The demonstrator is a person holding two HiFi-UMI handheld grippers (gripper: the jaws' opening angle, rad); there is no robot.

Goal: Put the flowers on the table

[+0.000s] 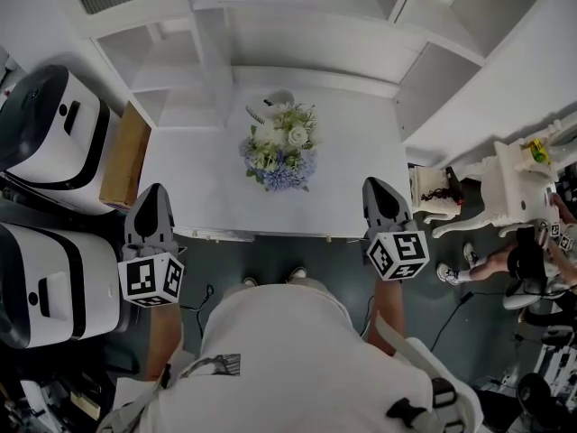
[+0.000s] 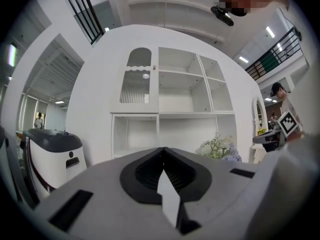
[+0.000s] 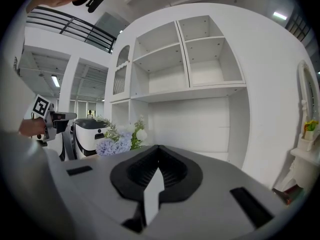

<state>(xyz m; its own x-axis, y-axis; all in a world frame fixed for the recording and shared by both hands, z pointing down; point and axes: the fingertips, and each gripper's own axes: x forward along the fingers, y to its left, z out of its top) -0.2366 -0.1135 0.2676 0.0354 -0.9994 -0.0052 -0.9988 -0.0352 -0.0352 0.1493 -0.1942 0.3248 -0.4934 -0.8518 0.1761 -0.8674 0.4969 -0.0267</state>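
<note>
The bouquet (image 1: 281, 147) stands on the tabletop (image 1: 198, 188) ahead, about midway between the left claw (image 1: 153, 197) and the right claw (image 1: 380, 192), both closed and empty.

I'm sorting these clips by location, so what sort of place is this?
Likely a mock-up room in a big hall or lab, not a lived-in home: bare white shelves, a white table with flowers on it, and white-and-black machines parked beside it.

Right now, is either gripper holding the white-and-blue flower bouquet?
No, the white-and-blue flower bouquet stands on the white table, apart from the left gripper and the right gripper, both shut on nothing.
</note>
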